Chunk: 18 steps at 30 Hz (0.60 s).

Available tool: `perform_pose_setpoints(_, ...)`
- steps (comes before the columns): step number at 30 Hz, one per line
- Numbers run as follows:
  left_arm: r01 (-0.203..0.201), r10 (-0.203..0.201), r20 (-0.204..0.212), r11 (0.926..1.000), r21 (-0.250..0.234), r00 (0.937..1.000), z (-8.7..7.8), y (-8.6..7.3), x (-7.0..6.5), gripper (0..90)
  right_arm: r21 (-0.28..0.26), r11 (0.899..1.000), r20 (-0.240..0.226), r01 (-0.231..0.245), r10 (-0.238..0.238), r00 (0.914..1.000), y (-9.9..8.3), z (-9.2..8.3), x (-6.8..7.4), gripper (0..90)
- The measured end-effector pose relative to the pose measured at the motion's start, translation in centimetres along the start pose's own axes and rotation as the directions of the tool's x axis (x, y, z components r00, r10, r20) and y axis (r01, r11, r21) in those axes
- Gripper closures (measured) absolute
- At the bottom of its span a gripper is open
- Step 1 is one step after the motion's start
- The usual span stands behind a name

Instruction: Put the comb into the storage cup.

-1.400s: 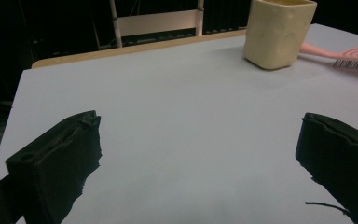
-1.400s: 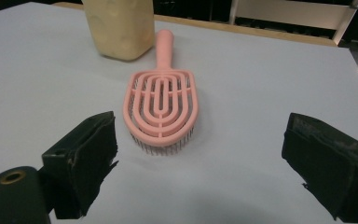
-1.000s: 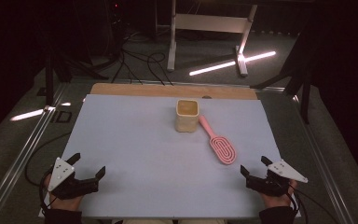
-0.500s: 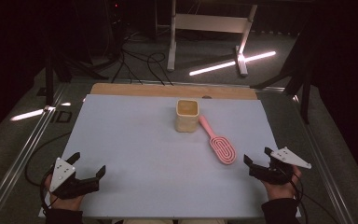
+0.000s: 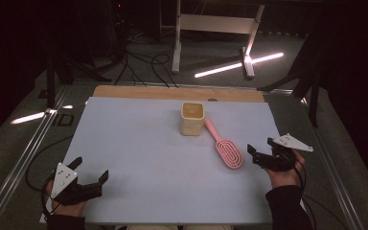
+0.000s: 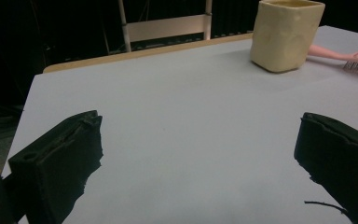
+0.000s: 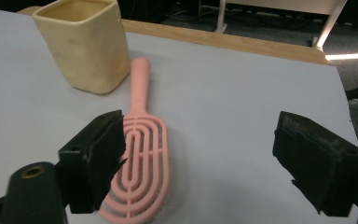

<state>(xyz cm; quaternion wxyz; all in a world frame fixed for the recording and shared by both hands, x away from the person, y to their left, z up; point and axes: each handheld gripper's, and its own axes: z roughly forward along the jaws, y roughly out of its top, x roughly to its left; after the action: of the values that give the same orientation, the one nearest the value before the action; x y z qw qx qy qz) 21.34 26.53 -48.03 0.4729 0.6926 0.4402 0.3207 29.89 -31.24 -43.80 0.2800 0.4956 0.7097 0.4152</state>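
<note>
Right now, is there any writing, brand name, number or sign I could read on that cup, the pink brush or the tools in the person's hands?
None: no readable text anywhere.
Yellow cup: plain, no label.
Pink hairbrush: plain, no brand mark.
Left gripper and right gripper: no lettering visible.
White table: unmarked.

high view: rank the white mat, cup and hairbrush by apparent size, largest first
1. White mat, by far the largest.
2. Pink hairbrush, longest of the two small items.
3. Yellow cup, shorter but bulkier; it stands farther from the camera, so this ranking is unsure.
</note>
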Motion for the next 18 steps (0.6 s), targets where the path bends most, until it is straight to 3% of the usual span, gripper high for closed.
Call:
perform_pose_setpoints(7, -0.006, 0.006, 0.002, 1.0, 0.002, 1.0, 0.1, 0.0, -0.1, 1.2, 0.044, 0.998, 0.001, -0.05, 0.05, 0.9987, 0.8, 1.6, -0.6, 24.9)
perform_pose_setpoints(11, -0.008, 0.008, 0.002, 1.0, 0.002, 1.0, 0.1, 0.0, -0.2, 1.2, 0.072, 0.993, 0.012, -0.092, 0.091, 0.9958, 0.6, 3.0, -1.4, 37.5)
perform_pose_setpoints(14, -0.01, 0.01, 0.003, 1.0, 0.003, 1.0, 0.1, 0.0, -0.2, 1.2, 0.086, 0.993, 0.022, -0.082, 0.081, 0.9965, 0.5, 3.5, -1.3, 40.5)
perform_pose_setpoints(15, -0.01, 0.01, 0.004, 1.0, 0.001, 0.9999, 0.1, 0.0, -0.2, 1.2, 0.107, 0.993, 0.022, -0.059, 0.057, 0.9981, 0.4, 4.0, -1.2, 48.4)
perform_pose_setpoints(18, -0.011, 0.011, 0.005, 0.9999, 0.002, 0.9999, 0.1, 0.0, -0.2, 1.2, 0.125, 0.992, 0.021, -0.029, 0.027, 0.9994, 0.3, 4.4, -0.9, 53.8)
